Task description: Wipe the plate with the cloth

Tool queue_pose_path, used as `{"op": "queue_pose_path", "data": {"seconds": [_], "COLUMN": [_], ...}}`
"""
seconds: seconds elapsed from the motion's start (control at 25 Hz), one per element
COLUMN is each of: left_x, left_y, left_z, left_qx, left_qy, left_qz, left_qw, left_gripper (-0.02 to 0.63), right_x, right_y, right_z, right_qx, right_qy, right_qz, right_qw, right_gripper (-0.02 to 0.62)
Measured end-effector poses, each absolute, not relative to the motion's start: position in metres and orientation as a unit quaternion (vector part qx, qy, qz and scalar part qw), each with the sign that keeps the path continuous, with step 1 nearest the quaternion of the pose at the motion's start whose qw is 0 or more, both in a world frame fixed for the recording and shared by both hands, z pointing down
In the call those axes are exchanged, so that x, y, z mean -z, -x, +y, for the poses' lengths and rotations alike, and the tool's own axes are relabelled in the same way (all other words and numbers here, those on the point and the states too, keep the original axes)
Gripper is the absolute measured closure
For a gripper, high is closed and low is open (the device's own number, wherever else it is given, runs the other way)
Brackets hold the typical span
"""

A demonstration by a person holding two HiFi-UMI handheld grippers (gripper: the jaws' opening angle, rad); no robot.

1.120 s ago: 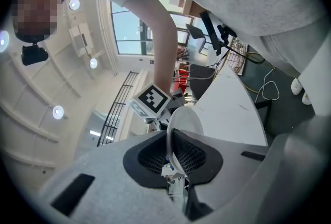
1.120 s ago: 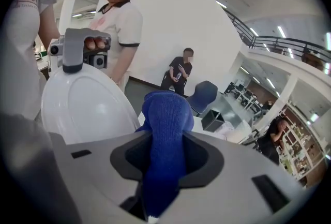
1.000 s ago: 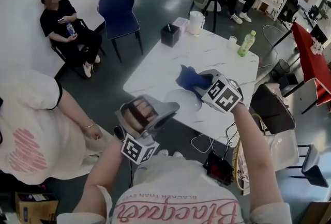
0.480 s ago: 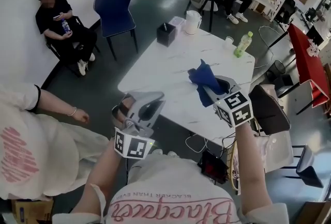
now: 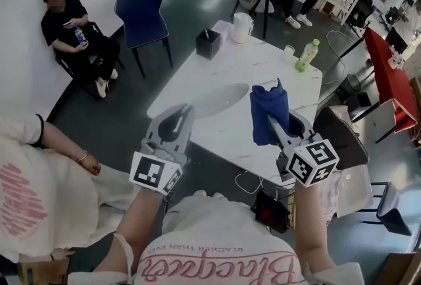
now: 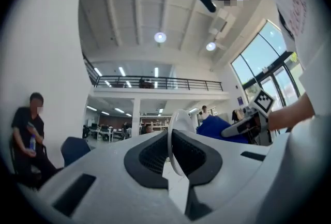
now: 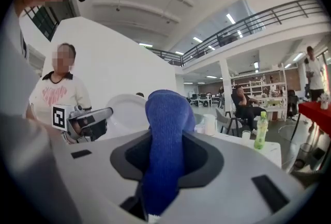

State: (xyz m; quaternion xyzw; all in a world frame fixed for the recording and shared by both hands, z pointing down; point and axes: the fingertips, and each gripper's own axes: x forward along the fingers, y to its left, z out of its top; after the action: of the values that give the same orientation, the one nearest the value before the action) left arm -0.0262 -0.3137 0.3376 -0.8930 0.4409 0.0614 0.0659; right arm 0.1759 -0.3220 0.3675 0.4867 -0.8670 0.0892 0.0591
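Note:
The white plate (image 5: 220,99) is held up over the near edge of the white table (image 5: 263,66), clamped at its rim by my left gripper (image 5: 184,114). In the left gripper view the plate (image 6: 178,130) stands edge-on between the shut jaws of that gripper (image 6: 173,158). My right gripper (image 5: 273,124) is shut on the blue cloth (image 5: 268,112), which sticks up out of the jaws just right of the plate. The right gripper view has the cloth (image 7: 165,135) filling the jaws, with the plate (image 7: 126,114) and left gripper (image 7: 85,117) beyond it.
On the table stand a black box (image 5: 208,43), a white jug (image 5: 241,27), a small cup (image 5: 289,51) and a green bottle (image 5: 304,55). A blue chair (image 5: 141,10) and a seated person (image 5: 72,27) are at the left. Another person (image 5: 39,178) stands close on my left.
Both grippers have risen. The left one has rolled, carrying the plate forward over the table's near edge. The right one has drawn back and turned, so the cloth now points up.

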Motion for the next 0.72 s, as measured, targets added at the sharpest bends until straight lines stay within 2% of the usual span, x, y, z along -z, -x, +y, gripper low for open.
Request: {"op": "queue_pose_path", "data": {"seconds": [0.36,0.72], "left_x": [-0.337,-0.342], "left_y": [0.048,0.061], "left_z": [-0.324,-0.322], "left_qx": [-0.185,-0.22], "left_qy": [0.866,0.843], "left_qz": [0.45,0.46], "left_qw": [-0.112,-0.173], "left_gripper": [0.588,0.588], "right_x": [-0.36,-0.356], "right_y": [-0.162,-0.151], "right_z": [-0.315,-0.314], "right_qx": [-0.082,-0.075], "right_qy": [-0.501,-0.528], "right_qz": [-0.862,-0.846], "right_qw": [0.005,-0.023], "right_gripper": [0.48,0.482]}}
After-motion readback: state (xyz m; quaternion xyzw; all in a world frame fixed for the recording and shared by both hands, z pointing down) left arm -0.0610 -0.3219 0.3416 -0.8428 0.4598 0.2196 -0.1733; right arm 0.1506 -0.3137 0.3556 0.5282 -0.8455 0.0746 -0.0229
